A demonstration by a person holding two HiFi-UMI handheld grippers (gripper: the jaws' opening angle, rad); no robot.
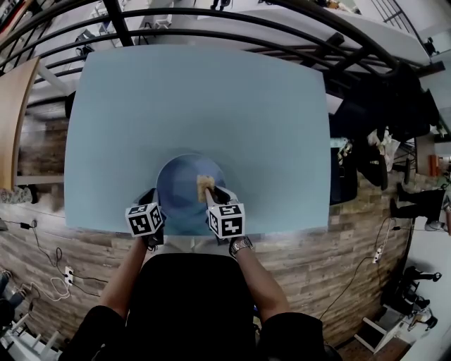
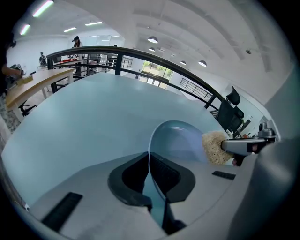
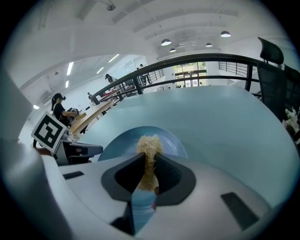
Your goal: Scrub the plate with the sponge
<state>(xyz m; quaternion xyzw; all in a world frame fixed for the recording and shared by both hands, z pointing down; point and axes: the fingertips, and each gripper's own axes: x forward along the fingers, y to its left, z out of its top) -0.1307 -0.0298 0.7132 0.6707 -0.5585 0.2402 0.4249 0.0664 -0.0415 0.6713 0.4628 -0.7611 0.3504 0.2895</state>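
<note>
At the far left a wooden counter stands off the table's left edge, with a strip of floor between them. The pale blue table is bare over its left half, its whole far part and its right half, so there is open room on every side except toward the person.

The left gripper sits at the table's near edge, and its jaws are clenched on the left rim of the plate; the rim runs as a thin line straight down between the two pads. The blue plate lies close to the near edge, about midway along it. Just right of the plate's middle, the tan, fibrous sponge rests against the plate's inner face. The right gripper grasps the sponge, jaws pinched on its lower part so that the tuft sticks out past the tips. The two grippers are near each other, with only the plate between them.

A black curved railing runs behind the far edge, and a black chair stands past the right edge; neither reaches over the tabletop.

Counted: one table, one plate, one sponge, two grippers.
</note>
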